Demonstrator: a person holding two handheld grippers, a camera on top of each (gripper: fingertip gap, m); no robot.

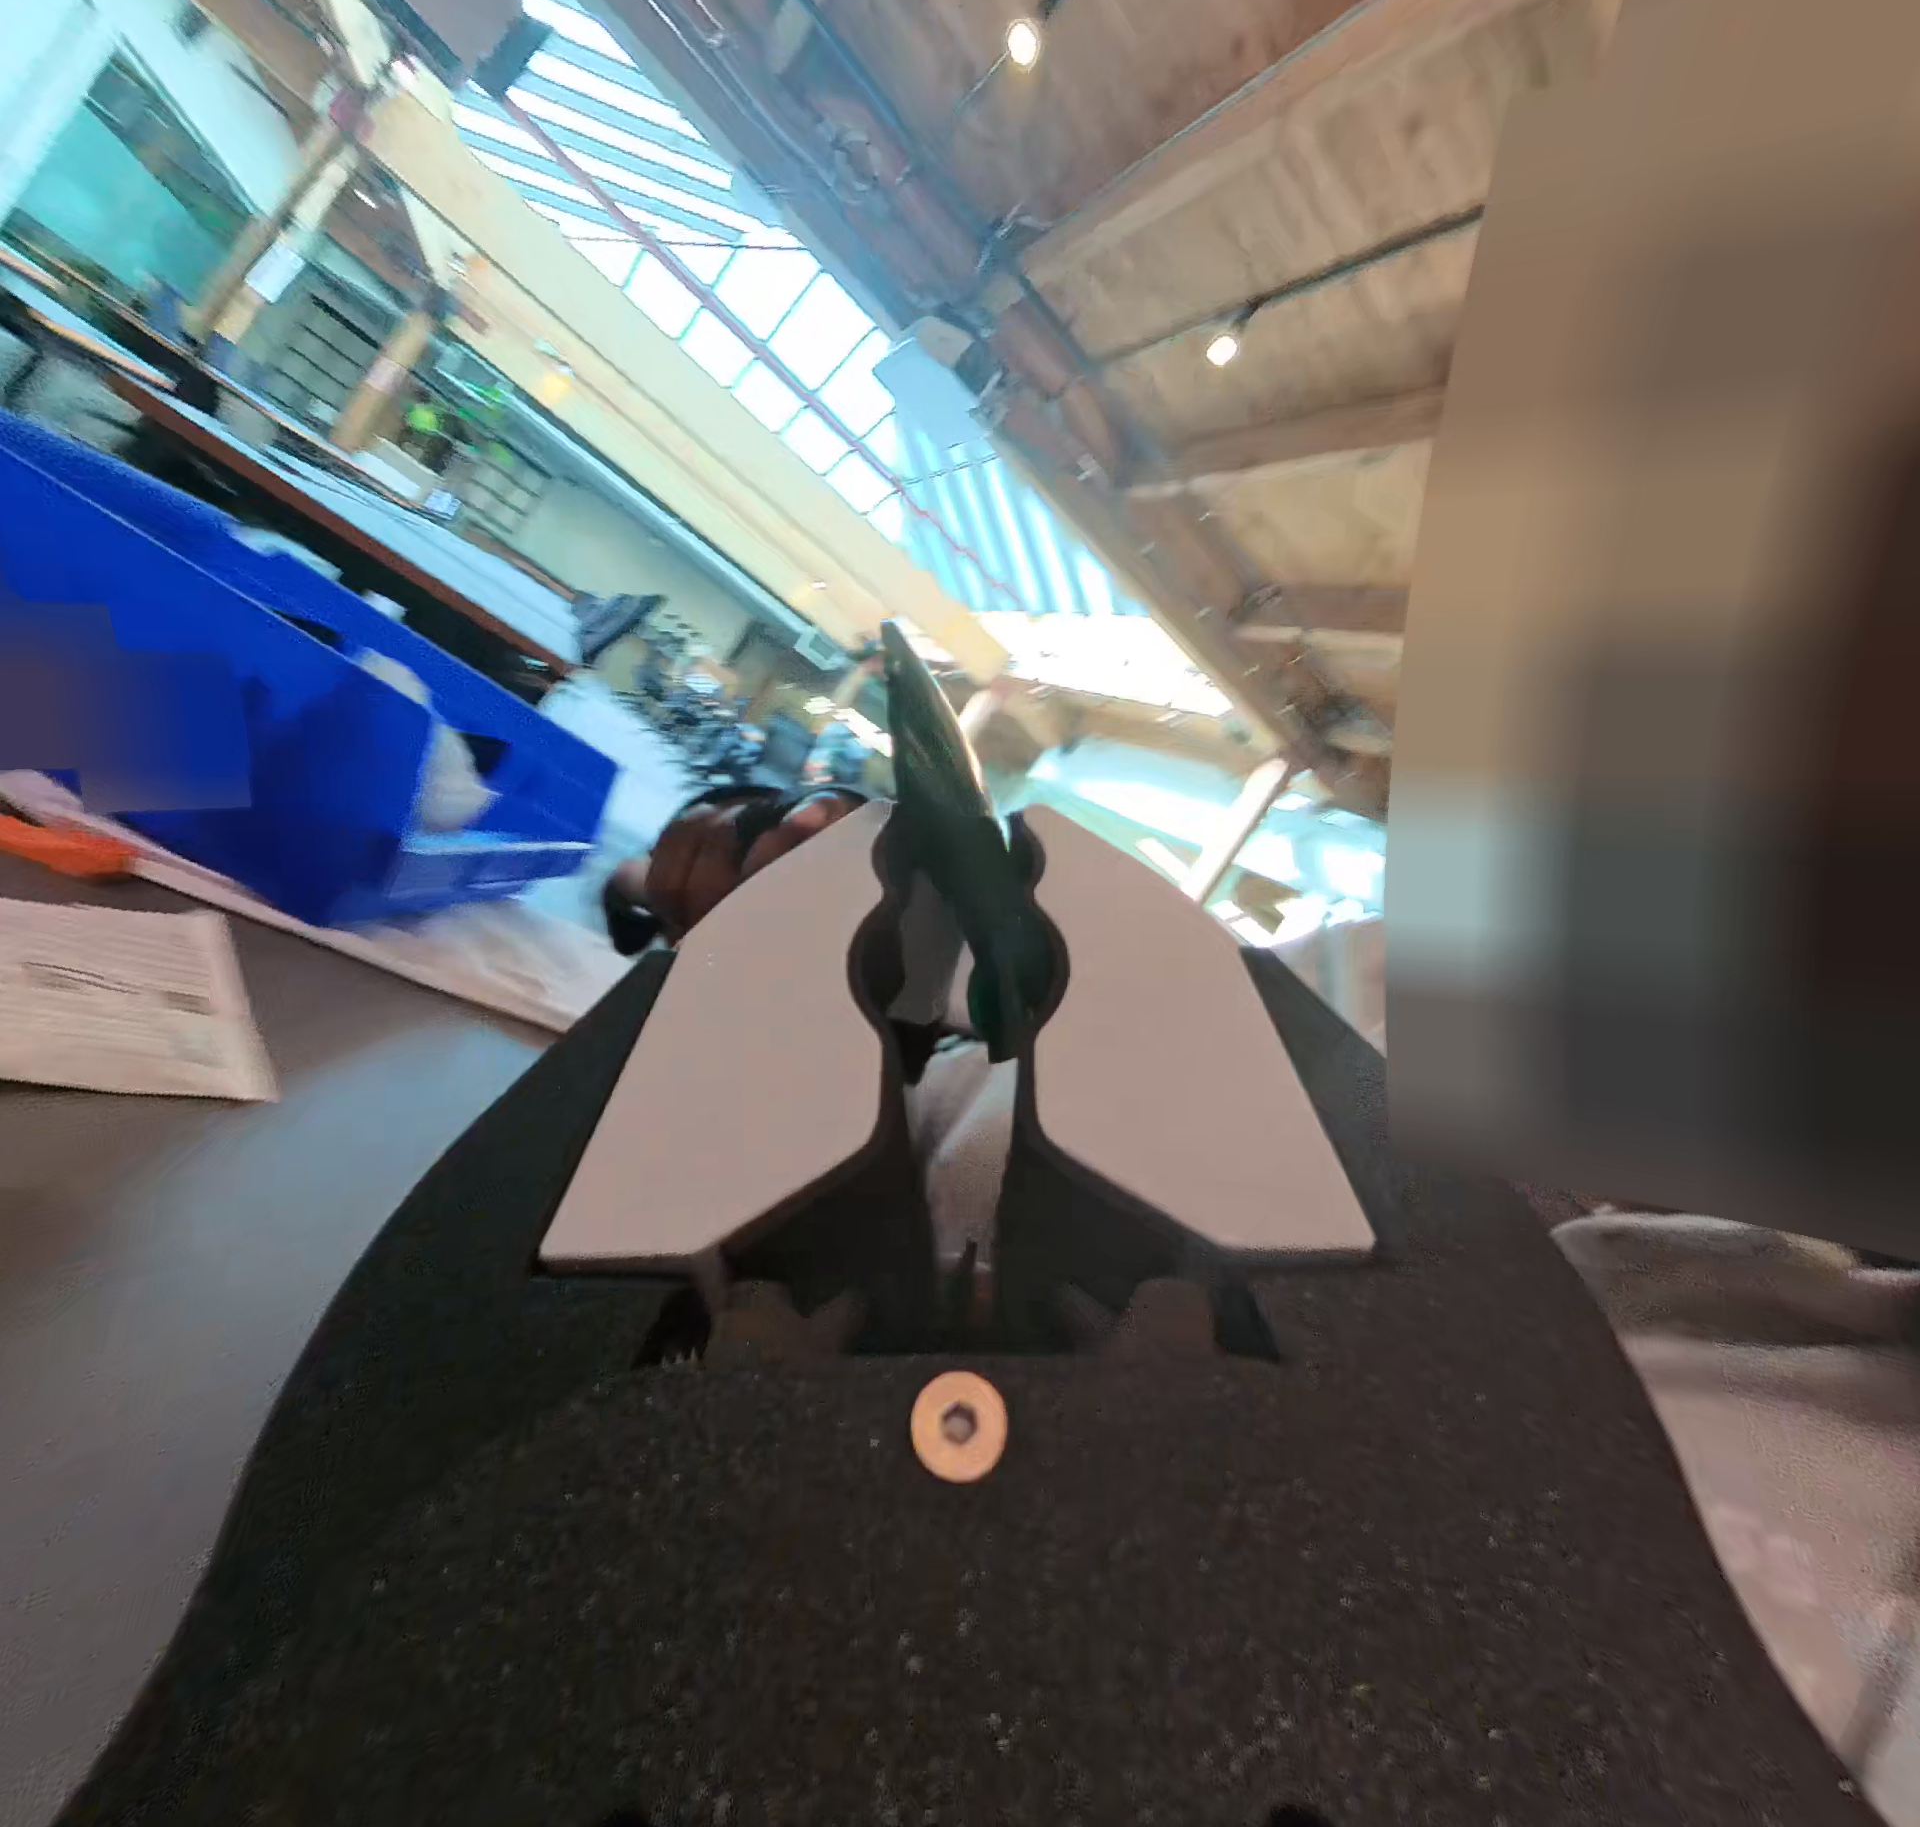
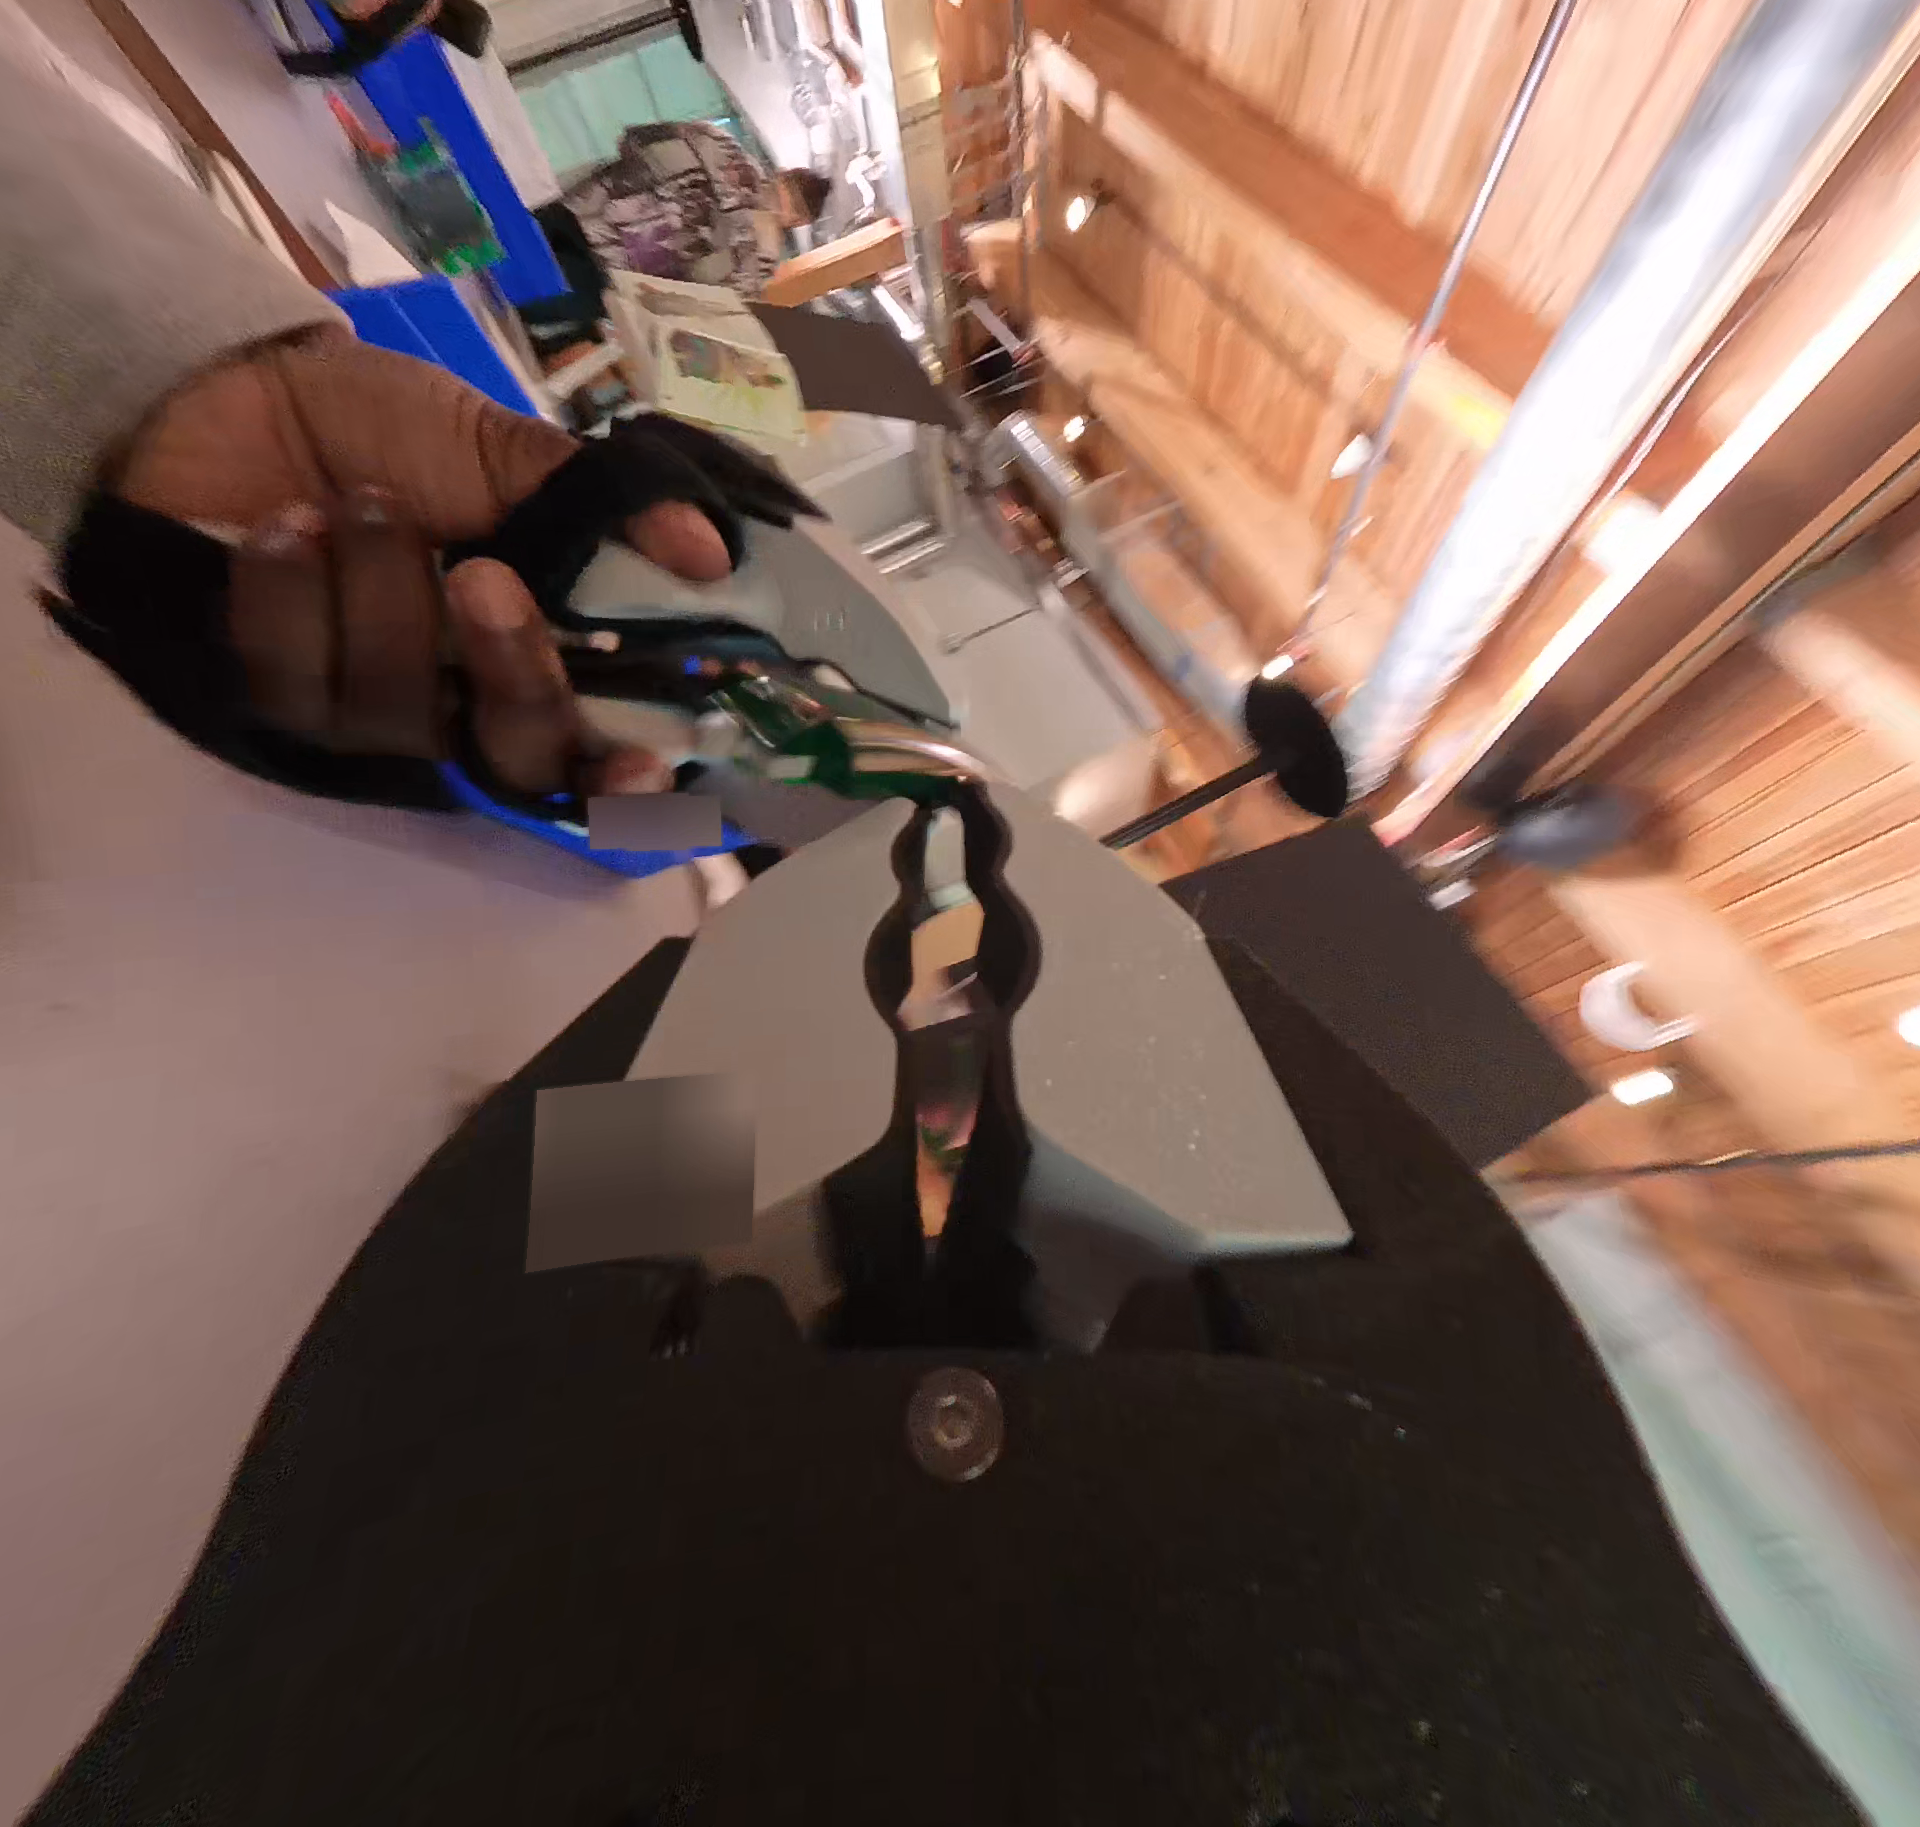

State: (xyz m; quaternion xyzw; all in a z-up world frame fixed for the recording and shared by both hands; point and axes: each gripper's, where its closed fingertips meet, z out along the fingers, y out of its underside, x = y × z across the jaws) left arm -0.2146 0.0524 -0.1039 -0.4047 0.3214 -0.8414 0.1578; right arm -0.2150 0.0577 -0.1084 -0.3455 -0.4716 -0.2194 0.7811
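Left gripper (image 1: 951,821), grey smooth plastic fingers on a rough black grainy body, closed on a thin dark green glossy board (image 1: 940,790) seen edge-on, standing tilted up out of the fingertips and running down between the scalloped black inner pads. Behind it, a blue plastic bin (image 1: 312,738) with white crumpled stuff inside, resting on a dark flat tabletop (image 1: 312,1206); printed white paper sheets (image 1: 114,998) lying flat just beside the bin, an orange strip (image 1: 62,847) at the far left edge. Pale grey wrinkled cloth (image 1: 1745,1465) at lower right. Overhead, a timber-beamed ceiling (image 1: 1247,167) with a slatted skylight. Right gripper (image 2: 940,821), same grey fingers and gritty black body, clamped at its tips on a curved shiny metal piece (image 2: 925,754) at the end of the green circuit-like board (image 2: 821,738); also a pale narrow piece lodged lower between the pads, kind unclear. Farther off in the right wrist view, a bare hand in a black fingerless strap glove (image 2: 384,614), beige knit sleeve above it, wrapped round the other gripper, whose grey curved finger (image 2: 821,624) lies against the board. Heavy motion blur throughout; blue bins (image 2: 447,323) and warm wooden planking (image 2: 1351,219) behind, a black round disc on a thin rod (image 2: 1294,733) nearby.
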